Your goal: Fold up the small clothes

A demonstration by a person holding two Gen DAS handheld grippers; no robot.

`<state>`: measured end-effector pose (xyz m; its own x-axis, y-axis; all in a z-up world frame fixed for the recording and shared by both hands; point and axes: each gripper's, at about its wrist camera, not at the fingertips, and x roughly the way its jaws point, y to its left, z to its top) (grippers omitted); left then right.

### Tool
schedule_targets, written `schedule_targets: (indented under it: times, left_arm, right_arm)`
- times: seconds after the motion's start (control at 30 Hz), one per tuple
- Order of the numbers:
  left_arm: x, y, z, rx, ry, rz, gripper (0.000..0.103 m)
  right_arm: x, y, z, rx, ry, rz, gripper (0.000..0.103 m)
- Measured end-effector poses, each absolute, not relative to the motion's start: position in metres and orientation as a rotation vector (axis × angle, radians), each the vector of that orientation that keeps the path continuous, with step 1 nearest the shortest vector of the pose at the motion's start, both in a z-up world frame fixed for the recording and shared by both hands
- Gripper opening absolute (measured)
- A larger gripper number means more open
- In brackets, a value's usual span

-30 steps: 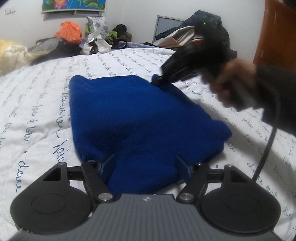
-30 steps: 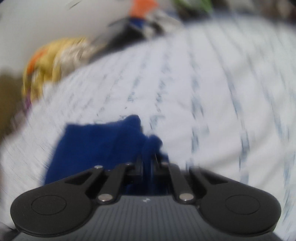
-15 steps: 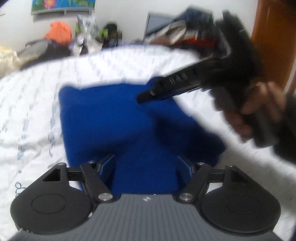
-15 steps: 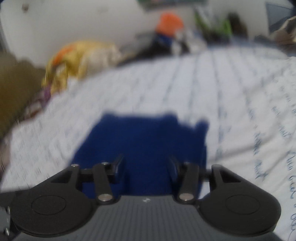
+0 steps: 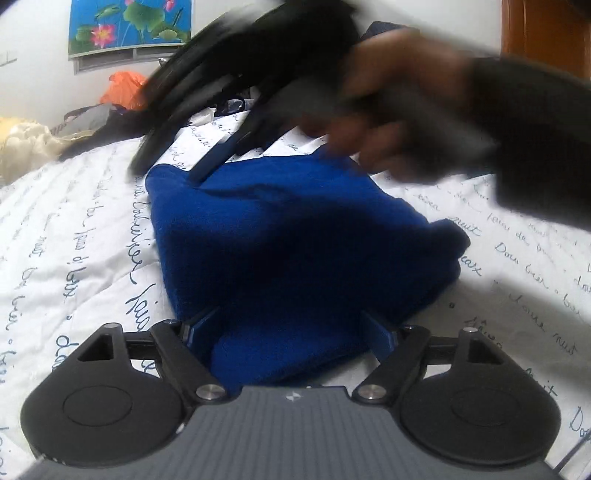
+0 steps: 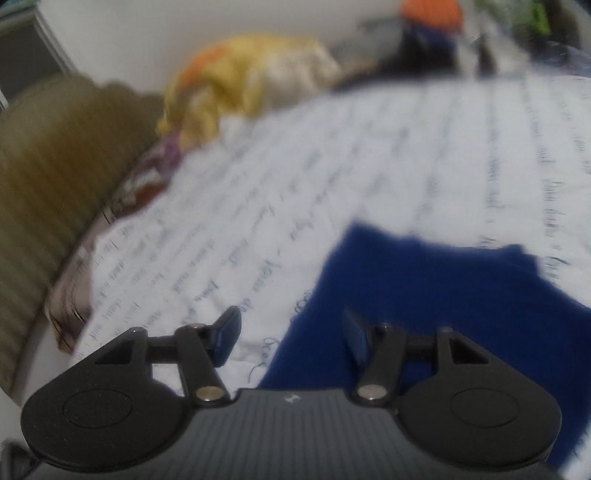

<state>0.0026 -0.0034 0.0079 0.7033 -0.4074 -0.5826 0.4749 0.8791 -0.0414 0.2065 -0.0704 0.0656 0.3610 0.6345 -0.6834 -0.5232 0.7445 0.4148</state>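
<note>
A folded dark blue fleece garment lies on the white bedsheet with blue script. My left gripper is open, its fingers either side of the garment's near edge. My right gripper is open and empty, over the garment's left edge. In the left wrist view the right gripper is a dark blur with one blue fingertip near the garment's far left corner.
Piles of clothes lie along the far edge of the bed: orange, yellow, black. A flower poster hangs on the wall. A wooden door stands at the right. A brown cushion sits at the left.
My right gripper has let go of the garment's corner, opened, and swung left across the garment to its far left corner. My left gripper stays open at the near edge.
</note>
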Motion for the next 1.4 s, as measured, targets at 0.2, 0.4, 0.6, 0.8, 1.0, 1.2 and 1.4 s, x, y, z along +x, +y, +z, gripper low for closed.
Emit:
schedule_targets:
  times: [0.2,0.4,0.6,0.8,1.0,1.2,1.4]
  left_arm:
    - [0.004,0.002,0.006,0.084,0.613,-0.501,0.080]
    - [-0.011,0.029,0.025,-0.086,0.617,-0.433,0.089]
    - [0.010,0.089,0.011,-0.585,0.820,-0.419,0.087]
    - [0.041,0.088,0.000,-0.792,0.951,-0.508,0.078]
    - [0.065,0.077,0.002,-0.730,1.094,-0.426,0.014]
    - [0.024,0.077,0.073,-0.533,0.904,-0.526,0.013]
    - [-0.010,0.088,0.035,-0.422,0.982,-0.506,0.052]
  right_arm:
    - [0.243,-0.039,0.035,0.050,0.911,0.663,0.060]
    - [0.173,-0.097,0.075,0.168,0.842,0.678,0.067]
    - [0.090,-0.253,0.053,0.592,0.901,0.522,0.088]
    - [0.083,-0.276,0.011,0.745,1.051,0.559,0.086]
    - [0.105,-0.232,0.008,0.612,1.145,0.607,0.017]
    - [0.079,-0.242,0.079,0.506,0.948,0.723,0.015]
    - [0.026,-0.238,0.049,0.353,1.089,0.760,0.069]
